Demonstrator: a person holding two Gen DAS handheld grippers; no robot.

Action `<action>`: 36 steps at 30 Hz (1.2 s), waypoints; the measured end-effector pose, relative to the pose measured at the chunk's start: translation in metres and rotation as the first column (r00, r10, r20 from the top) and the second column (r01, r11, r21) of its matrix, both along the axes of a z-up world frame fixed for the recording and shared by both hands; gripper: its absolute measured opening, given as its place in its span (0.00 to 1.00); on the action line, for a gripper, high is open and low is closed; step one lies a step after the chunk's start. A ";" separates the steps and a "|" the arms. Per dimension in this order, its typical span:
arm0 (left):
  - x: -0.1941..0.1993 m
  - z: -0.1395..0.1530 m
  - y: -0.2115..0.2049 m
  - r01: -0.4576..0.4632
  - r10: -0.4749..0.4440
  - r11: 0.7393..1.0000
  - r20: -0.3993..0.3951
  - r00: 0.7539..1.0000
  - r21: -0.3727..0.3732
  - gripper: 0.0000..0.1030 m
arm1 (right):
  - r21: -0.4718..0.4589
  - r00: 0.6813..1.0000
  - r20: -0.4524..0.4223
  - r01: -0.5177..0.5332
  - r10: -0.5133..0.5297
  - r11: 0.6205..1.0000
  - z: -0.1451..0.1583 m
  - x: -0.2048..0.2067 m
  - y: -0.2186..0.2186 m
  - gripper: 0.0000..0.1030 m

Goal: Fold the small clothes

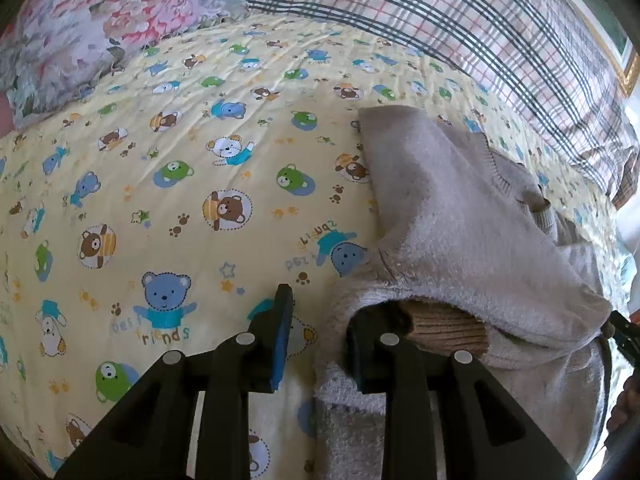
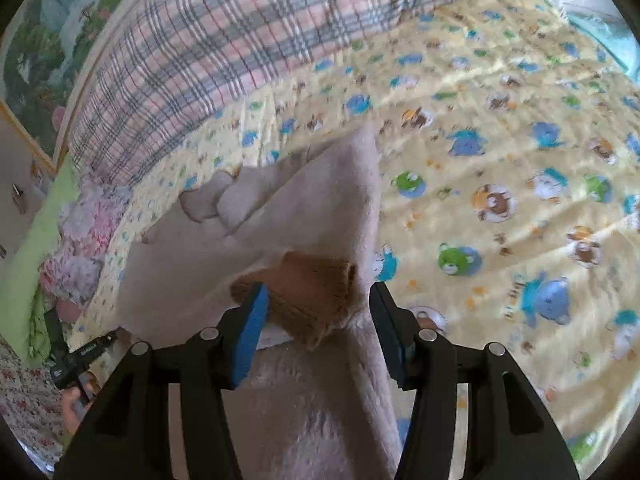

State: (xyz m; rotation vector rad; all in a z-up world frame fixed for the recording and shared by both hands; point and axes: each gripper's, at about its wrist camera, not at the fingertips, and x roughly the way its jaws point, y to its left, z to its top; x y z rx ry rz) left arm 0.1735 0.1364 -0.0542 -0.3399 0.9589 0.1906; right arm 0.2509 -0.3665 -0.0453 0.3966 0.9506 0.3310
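Folded sweater [image 1: 452,216] near plaid blanket [image 1: 460,16]; bear sheet [image 1: 180,168] leftward bare.

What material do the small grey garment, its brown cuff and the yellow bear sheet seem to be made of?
Small grey garment: probably fleece or brushed knit; its surface looks fuzzy and matte.
Brown cuff: ribbed knit, likely cotton or wool blend; parallel ridges show.
Yellow bear sheet: thin woven cloth, perhaps cotton; smooth, matte, with printed bears and fine wrinkles.

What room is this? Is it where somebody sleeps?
Probably a bedroom, yes. There's a yellow teddy-bear bedsheet, a plaid quilt bunched behind it, and a floral pillow.
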 end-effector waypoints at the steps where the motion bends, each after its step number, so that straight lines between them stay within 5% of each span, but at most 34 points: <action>1: 0.000 0.000 0.000 -0.002 0.002 1.000 0.000 1.000 0.001 0.26 | -0.032 1.000 -0.007 -0.018 0.018 0.999 -0.001 0.003 0.006 0.35; 3: 0.000 0.001 0.003 -0.014 0.014 1.000 0.007 1.000 -0.016 0.26 | -0.056 0.999 0.001 -0.037 0.037 0.998 0.001 0.007 0.014 0.08; 8: 0.000 -0.003 0.007 -0.041 0.041 0.998 0.011 0.999 -0.051 0.26 | 0.035 0.992 0.120 0.027 -0.031 0.999 0.036 0.011 -0.001 0.08; 11: 0.001 -0.001 0.006 -0.031 0.031 0.999 0.007 0.999 -0.044 0.26 | -0.035 0.998 0.057 0.018 -0.016 0.999 0.021 0.024 0.008 0.08; 15: -0.004 0.004 0.004 -0.008 0.008 1.000 0.004 1.000 -0.025 0.30 | -0.100 1.000 -0.018 0.022 -0.024 0.995 -0.003 0.024 0.013 0.17; 17: -0.007 0.007 0.004 -0.002 0.002 1.000 0.003 1.000 -0.007 0.34 | -0.070 0.999 -0.009 0.040 -0.040 0.997 -0.001 0.019 0.009 0.27; 19: -0.012 0.010 0.006 0.008 -0.008 1.000 0.000 1.000 -0.012 0.34 | -0.074 0.999 0.011 0.047 -0.046 0.996 0.005 0.011 0.009 0.50; 25: -0.023 0.020 0.000 0.049 -0.050 0.998 0.018 0.999 0.037 0.39 | -0.112 0.988 0.153 0.051 -0.033 0.992 0.045 -0.011 0.028 0.55; 29: -0.021 0.018 -0.008 0.067 -0.069 0.993 0.023 0.997 0.096 0.46 | -0.034 0.973 0.161 -0.162 0.166 0.986 0.060 0.008 0.092 0.56; 36: -0.018 0.001 -0.001 0.061 -0.061 0.998 0.003 0.998 0.018 0.45 | 0.012 0.879 0.113 -0.467 0.463 0.884 0.052 0.072 0.253 0.57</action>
